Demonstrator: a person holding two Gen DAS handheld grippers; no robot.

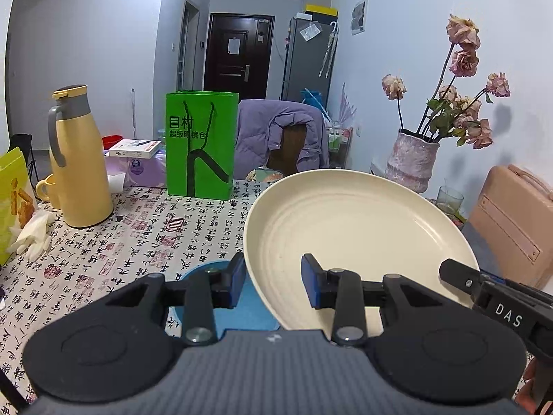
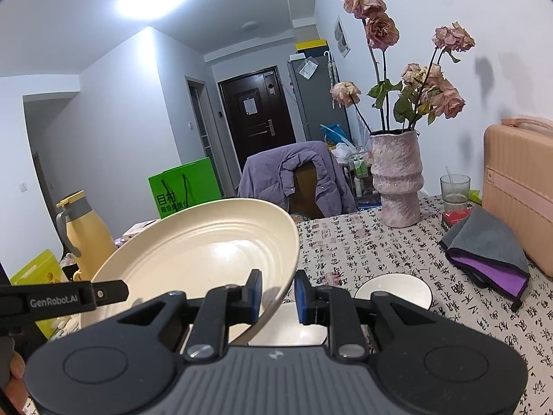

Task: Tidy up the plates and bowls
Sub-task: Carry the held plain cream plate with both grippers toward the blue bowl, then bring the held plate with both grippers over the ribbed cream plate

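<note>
The table (image 2: 380,252), under a cloth printed with script, was cut off at every edge, and both grippers' bodies hid its near side. A cream plate (image 1: 345,228) hung tilted above it, held up between the two grippers; its near rim was lost behind the gripper bodies in both views.

The left gripper (image 1: 273,285) pointed somewhat downward with its jaws partly open. The plate's left rim passed between the pads and lay against the left one, while the right pad stood over the plate's face; whether it touched could not be told. The right gripper (image 2: 278,299) also tipped downward, its jaws narrowly apart with the plate's right rim pinched between the blue pads.

Under the left gripper, a blue dish (image 1: 242,311) showed only as a slice between the fingers, too hidden to tell plate from bowl. Under the right gripper, two white bowls (image 2: 394,290) sat on the table near its near edge, one mostly covered by the fingers and the plate. Part of a hand (image 2: 13,377) showed at the lower left corner of the right view.
</note>
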